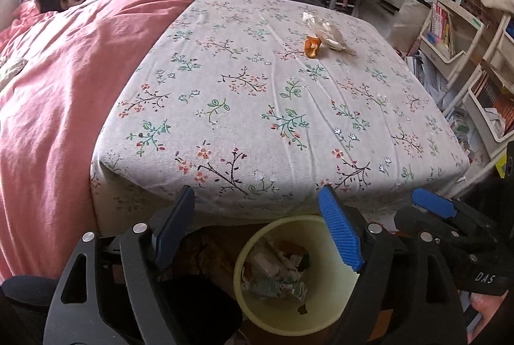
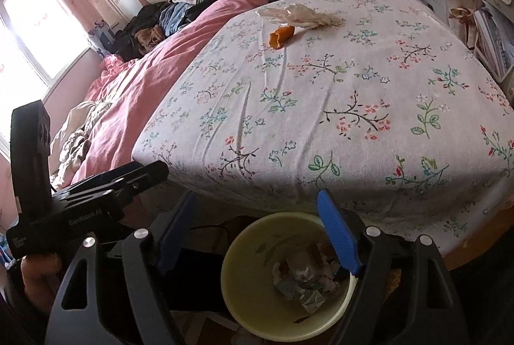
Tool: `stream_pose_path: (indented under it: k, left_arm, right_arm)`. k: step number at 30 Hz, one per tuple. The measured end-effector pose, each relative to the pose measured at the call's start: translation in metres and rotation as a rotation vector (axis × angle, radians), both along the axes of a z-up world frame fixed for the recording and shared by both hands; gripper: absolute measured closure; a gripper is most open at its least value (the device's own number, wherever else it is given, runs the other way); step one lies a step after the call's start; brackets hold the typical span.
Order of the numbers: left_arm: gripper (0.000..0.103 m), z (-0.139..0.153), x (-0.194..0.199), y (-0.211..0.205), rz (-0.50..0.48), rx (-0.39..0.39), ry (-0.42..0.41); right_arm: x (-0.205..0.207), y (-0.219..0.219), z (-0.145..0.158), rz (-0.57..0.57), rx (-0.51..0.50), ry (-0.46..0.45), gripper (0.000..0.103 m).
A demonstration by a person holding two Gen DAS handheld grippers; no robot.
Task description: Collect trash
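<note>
The bed (image 1: 257,107), under a floral sheet, filled the view, with a pink quilt (image 1: 64,81) at nine o'clock. A pale yellow bin (image 2: 244,264) stood at six o'clock at the bed's foot, holding crumpled waste. Both the left gripper (image 1: 257,229) and the right gripper (image 2: 257,229) hung over the bin, jaws spread apart with nothing between them. On the sheet at one o'clock lay a crumpled tissue (image 1: 324,31), touching an orange peel (image 1: 313,46).

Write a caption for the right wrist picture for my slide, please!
Open right gripper above a yellow trash bin; orange peel and crumpled tissue lie on the floral bed sheet.
</note>
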State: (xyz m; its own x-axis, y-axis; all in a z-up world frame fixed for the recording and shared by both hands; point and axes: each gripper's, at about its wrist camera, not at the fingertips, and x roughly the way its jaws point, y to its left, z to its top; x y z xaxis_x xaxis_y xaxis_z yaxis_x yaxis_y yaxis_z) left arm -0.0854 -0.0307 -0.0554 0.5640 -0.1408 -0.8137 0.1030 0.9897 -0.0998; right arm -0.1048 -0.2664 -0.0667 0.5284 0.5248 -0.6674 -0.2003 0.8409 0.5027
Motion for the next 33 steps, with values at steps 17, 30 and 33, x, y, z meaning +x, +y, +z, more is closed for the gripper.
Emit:
stream_pose_path:
  k: [17,30,33]
  left_arm:
    - [0.022,-0.0015,-0.0007,-0.0012,0.002,0.011,-0.003]
    - [0.021,-0.0017,-0.0010,-0.0009,0.007,0.009,-0.002]
    - [0.021,-0.0017,-0.0010,-0.0002,0.007,0.008,-0.002]
  right_arm:
    - [-0.0006,0.0050,-0.0019,0.013,-0.021,0.007,0.025]
    - [-0.0008,0.0055,-0.0019,0.013,-0.022,0.008,0.025]
    - [-0.0011,0.0062,-0.0028,0.014,-0.024,0.009,0.025]
